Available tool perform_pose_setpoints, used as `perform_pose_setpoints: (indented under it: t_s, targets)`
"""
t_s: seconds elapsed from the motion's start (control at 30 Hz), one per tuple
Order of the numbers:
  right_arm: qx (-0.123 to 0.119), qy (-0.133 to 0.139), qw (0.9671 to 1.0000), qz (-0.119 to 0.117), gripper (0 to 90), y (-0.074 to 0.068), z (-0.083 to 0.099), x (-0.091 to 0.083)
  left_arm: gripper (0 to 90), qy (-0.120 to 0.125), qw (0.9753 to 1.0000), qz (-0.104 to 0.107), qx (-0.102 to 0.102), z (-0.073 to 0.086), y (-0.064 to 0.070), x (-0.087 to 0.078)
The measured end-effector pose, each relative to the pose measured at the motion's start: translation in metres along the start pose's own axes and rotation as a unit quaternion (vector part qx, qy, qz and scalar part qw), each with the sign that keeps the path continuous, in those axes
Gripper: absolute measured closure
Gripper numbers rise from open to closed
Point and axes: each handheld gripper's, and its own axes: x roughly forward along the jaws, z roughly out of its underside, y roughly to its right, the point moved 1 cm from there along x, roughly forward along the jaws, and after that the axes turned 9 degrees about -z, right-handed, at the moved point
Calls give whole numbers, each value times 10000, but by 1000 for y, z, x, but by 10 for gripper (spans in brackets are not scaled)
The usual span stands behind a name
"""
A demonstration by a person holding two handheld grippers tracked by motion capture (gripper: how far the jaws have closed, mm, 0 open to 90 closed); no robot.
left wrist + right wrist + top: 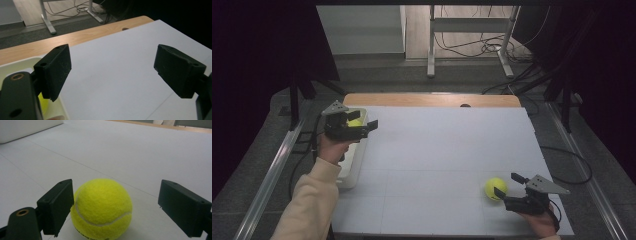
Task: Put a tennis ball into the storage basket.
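Overhead: one ball [354, 121] is seen in the bin [353, 165], under the left gripper [362, 121]. Left gripper view: fingers [53, 72] spread, nothing held. Right gripper view: second ball [101, 208] on the worktop [140, 152], between spread fingers [56, 206], not yet pinched; transfer judged half done.

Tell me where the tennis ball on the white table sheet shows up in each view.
High view: the ball sits lower right on the white sheet, just left of the right tongs.
Right gripper view: it lies low in the middle, between the open jaws and close to the left one.
Left gripper view: this ball is out of the picture.
Shared landmark: the white bin at the sheet's edge.
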Motion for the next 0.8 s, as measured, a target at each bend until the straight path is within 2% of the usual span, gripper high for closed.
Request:
perform_pose_setpoints:
  t_s: [0.27, 0.43, 0.8]
  targets:
    - [1, 25, 10000, -17, 138, 1, 0, -1, 152, -65, 9996, 224, 180, 7, 18, 5]
    - [28, 57, 10000, -28, 138, 2, 0, -1, 152, -70, 9991, 274, 320, 11, 28, 9]
    - [17, 38, 10000, -1, 138, 3, 0, -1, 150, -27, 9976, 631, 270, 18, 42, 12]
